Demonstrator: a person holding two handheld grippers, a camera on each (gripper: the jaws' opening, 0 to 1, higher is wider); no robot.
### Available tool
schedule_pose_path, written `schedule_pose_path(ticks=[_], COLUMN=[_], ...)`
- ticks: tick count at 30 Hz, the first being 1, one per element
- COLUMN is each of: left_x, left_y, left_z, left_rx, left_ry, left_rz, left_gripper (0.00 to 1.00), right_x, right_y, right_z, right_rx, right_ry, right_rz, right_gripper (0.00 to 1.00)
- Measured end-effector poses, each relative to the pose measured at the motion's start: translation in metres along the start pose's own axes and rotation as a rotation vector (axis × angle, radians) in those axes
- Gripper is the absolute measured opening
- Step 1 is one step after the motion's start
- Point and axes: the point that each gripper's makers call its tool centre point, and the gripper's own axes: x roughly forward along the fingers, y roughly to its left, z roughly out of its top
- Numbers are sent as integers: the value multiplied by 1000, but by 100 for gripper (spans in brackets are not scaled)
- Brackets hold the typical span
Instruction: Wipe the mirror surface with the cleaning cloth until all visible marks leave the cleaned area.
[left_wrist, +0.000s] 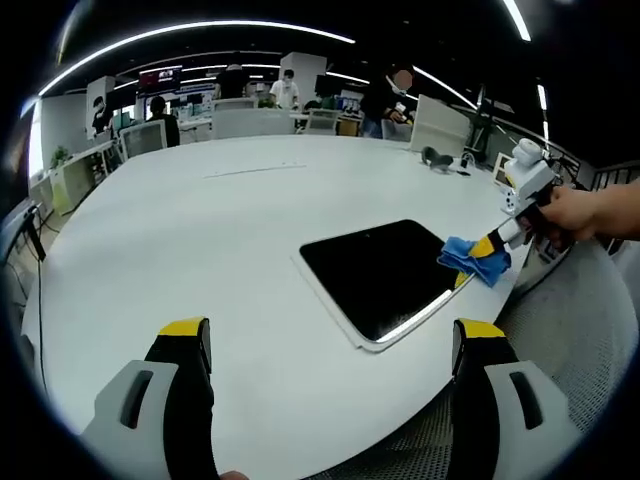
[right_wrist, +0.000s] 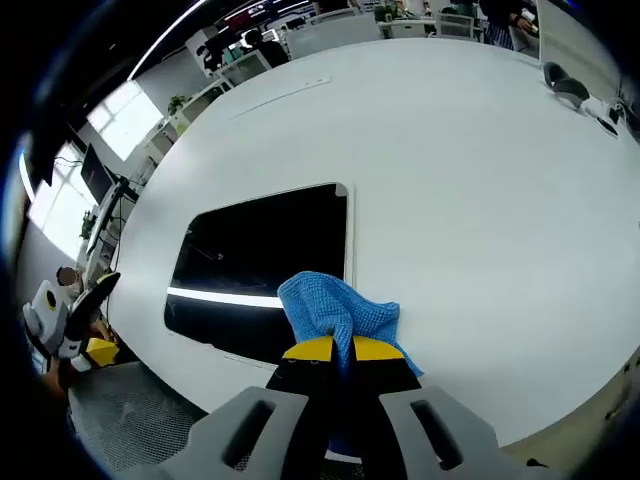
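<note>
In the left gripper view, the left gripper (left_wrist: 325, 345) hovers above the near edge of the white table (left_wrist: 200, 220) with its yellow-tipped jaws spread wide and nothing between them. Ahead of the jaws and slightly right lies the mirror (left_wrist: 385, 275), a dark rectangular panel with a pale frame and rounded corners, flat on the table and set at an angle close to the table's near right edge. To the left of the mirror and beyond it the tabletop is a broad bare surface offering open room. At the mirror's right corner the blue cleaning cloth (left_wrist: 475, 260) rests against the frame, pinched by the right gripper (left_wrist: 490, 245), which a hand (left_wrist: 575, 212) holds from the right, outside the table edge. Small dark items (left_wrist: 440, 160) sit on the far right of the table, well apart from the mirror. In the right gripper view, the left gripper (right_wrist: 75, 335) shows at the far left, off the table edge. The mirror (right_wrist: 260, 265) lies left of centre, a bright line reflected across it. The cleaning cloth (right_wrist: 335, 310) overlaps the mirror's near right corner, and the right gripper (right_wrist: 335, 350) has its jaws pressed together on it. Bare table (right_wrist: 480, 200) extends to the right.
</note>
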Motion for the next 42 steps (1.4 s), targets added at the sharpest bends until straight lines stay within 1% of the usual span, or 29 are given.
schedule_pose_path(ticks=[1,4,6,8,12,16,20,22,25,27,30,34,36,38,39,42], left_x=[0,1,2,1,-1,0,0,1,2,2,2,3,3,2,3,4], left_y=[0,-1,-1,1,5,3,4,5,-1,0,1,-1,2,1,0,-2], left_z=[0,-2,-2,-1,-2,-4,-5,-6,-7,-8,-9,-6,-7,-7,-9,-8], left_rx=[-4,15,24,6,-23,-16,-17,-16,-1,2,0,21,18,20,38,31], left_ry=[0,7,10,4,0,16,17,28,37,37,40,30,39,36,46,38], left_rz=[-1,-7,-10,0,22,20,22,20,0,1,2,-16,-6,-2,-5,-20], left_gripper=[99,99,99,99,99,99,99,99,99,99,99,99,99,99,99,99], right_x=[1,4,6,8,15,21,26,28,33,36,39,43,45,46,47,49], right_y=[-2,-1,-2,-2,-3,-4,-5,-5,-7,-7,-7,-8,-9,-10,-10,-11], right_z=[1,7,11,15,30,41,51,55,66,71,76,84,89,91,93,96], right_rx=[-29,-57,-59,-63,-72,-88,-99,-107,-109,-107,-110,-107,-111,-110,-107,-105], right_ry=[6,9,9,6,2,4,5,8,9,6,7,1,0,-1,2,0], right_rz=[-11,-25,-27,-30,-39,-46,-53,-57,-65,-73,-82,-90,-95,-96,-96,-93], right_gripper=[0,0,0,0,0,0,0,0,0,0,0,0,0,0,0,0])
